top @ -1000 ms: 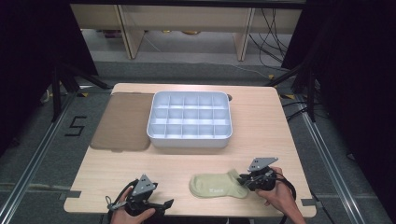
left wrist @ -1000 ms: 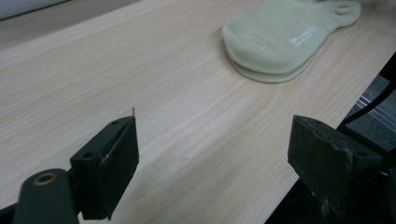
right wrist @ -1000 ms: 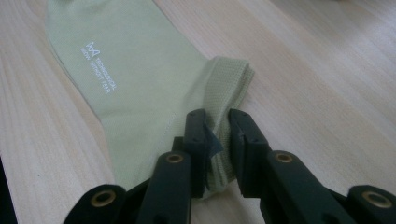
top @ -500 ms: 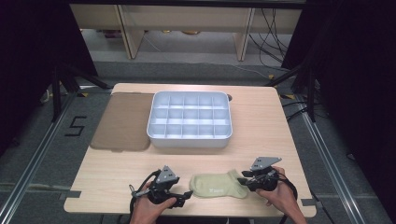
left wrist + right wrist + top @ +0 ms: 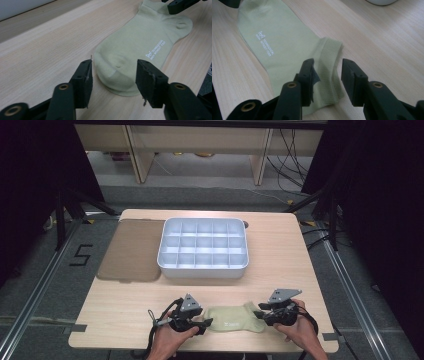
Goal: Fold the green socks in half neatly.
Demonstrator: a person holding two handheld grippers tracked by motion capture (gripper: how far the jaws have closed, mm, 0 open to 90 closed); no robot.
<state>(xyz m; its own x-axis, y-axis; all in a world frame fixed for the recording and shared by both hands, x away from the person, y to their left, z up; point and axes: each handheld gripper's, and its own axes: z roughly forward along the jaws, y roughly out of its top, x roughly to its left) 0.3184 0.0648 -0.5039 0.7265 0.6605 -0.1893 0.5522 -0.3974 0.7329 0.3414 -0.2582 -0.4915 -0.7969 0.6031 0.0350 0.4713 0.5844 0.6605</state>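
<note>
Pale green sock [image 5: 135, 47] flat on wooden table [image 5: 45, 50], toe between open left hand-held gripper [image 5: 113, 75] jaws.

Both hands enter from the near table edge. Left hand [image 5: 167, 340] holds the left gripper [image 5: 204, 325], pointing right, jaws parted with a clear gap. Right hand [image 5: 295, 330] holds the right gripper [image 5: 258, 314], pointing left, jaws parted. The grippers face each other, apart.

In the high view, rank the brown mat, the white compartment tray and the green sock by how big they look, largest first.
1. White compartment tray
2. Brown mat, partly hidden under the tray, so its lead over nothing is sure
3. Green sock, clearly smallest, though nearest the camera
</note>
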